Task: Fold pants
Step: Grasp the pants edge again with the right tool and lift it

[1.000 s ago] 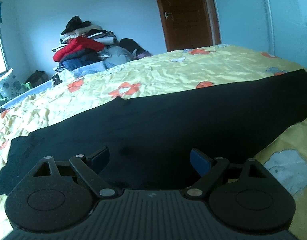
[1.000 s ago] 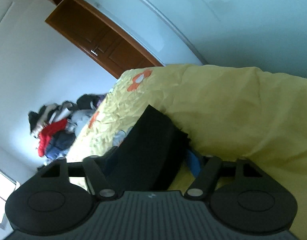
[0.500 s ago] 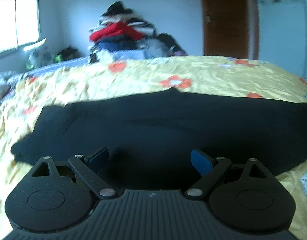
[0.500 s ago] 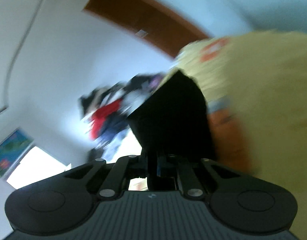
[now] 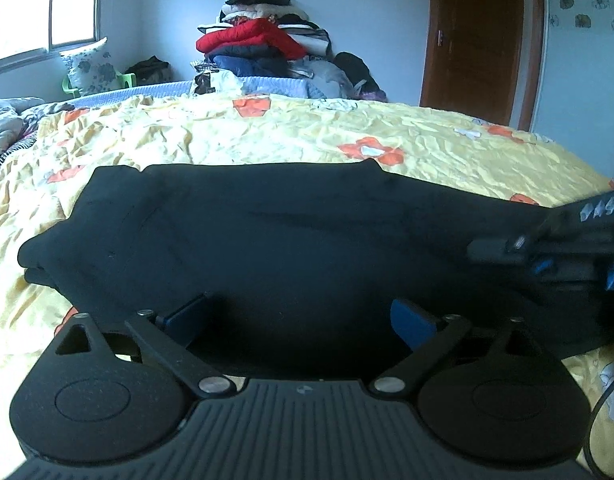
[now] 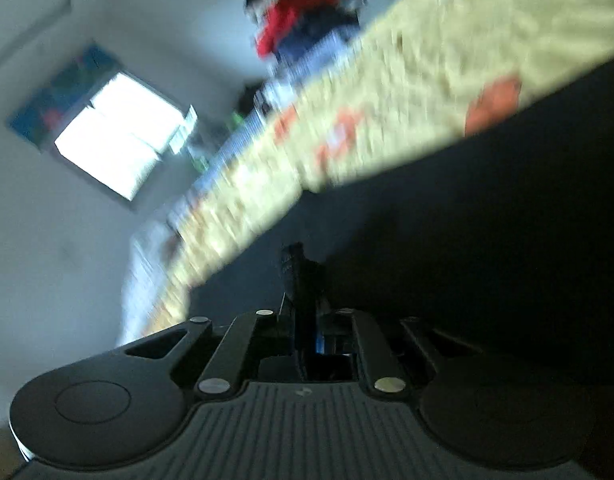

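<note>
Smooth dark pants (image 5: 291,248) on crinkled floral bedspread (image 5: 307,140); left claw (image 5: 303,318) opening, empty; right claw (image 6: 303,312) pinching pants fabric.

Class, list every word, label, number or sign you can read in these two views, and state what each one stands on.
Pale marks on the right claw, at the left wrist view's right edge: blurred, not readable.
Small wall decals beside the door: pictures, no words.
Small emblem on the left claw housing: a logo, no letters.
Right wrist view: motion-blurred, no text.
</note>
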Available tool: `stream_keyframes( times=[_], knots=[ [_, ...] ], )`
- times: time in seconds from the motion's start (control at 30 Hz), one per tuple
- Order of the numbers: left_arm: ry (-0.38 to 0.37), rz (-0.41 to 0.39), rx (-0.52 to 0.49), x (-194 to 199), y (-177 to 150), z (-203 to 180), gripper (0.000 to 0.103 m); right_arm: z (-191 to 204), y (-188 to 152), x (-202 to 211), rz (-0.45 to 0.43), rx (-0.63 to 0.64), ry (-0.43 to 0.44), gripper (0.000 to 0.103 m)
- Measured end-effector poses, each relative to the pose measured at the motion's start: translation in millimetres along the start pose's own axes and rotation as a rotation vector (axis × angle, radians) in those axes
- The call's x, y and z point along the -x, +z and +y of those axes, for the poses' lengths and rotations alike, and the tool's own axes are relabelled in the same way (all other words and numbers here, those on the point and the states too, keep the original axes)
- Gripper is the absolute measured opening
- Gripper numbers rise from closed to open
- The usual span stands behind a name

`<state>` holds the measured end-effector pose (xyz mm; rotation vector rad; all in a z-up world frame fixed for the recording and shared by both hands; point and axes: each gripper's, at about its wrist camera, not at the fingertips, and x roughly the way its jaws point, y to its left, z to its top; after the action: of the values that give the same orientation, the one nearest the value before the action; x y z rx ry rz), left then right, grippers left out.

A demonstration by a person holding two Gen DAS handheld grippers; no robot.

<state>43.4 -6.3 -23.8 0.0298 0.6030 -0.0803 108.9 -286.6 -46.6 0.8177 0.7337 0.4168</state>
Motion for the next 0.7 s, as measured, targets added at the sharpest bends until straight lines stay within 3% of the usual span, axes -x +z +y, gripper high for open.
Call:
stream_keyframes(
  times=[0.1,0.23,0.3,0.37,0.43,0.5,0.57,0.63,0.7],
  knots=[
    [-0.002,0.010,0.000,-2,0,0,0.102,12,-14,5,-0.001,0.058,-0.005,0.015],
    [0.004,0.004,-0.005,0,-1,-1,0.102,10,-9,4,0.039,0.055,0.017,0.020],
    [0.007,-0.003,-0.003,1,0,1,0.101,9,-4,8,0.061,0.048,0.051,0.031],
    [0.017,-0.011,-0.007,3,4,1,0.101,10,2,29,0.014,0.052,0.104,0.036],
    [0.018,-0.019,0.003,5,10,2,0.100,7,10,56,-0.063,0.070,0.081,0.040],
    [-0.001,-0.031,0.029,7,20,3,0.100,7,17,81,-0.139,0.119,-0.021,0.049],
    [-0.043,-0.040,0.048,6,32,1,0.100,9,22,95,-0.193,0.236,-0.216,0.067],
    [-0.095,-0.030,0.032,0,46,-9,0.101,16,21,96,-0.198,0.406,-0.448,0.067],
    [-0.144,-0.011,0.000,-8,57,-24,0.101,24,14,89,-0.164,0.594,-0.561,0.067]
  ],
)
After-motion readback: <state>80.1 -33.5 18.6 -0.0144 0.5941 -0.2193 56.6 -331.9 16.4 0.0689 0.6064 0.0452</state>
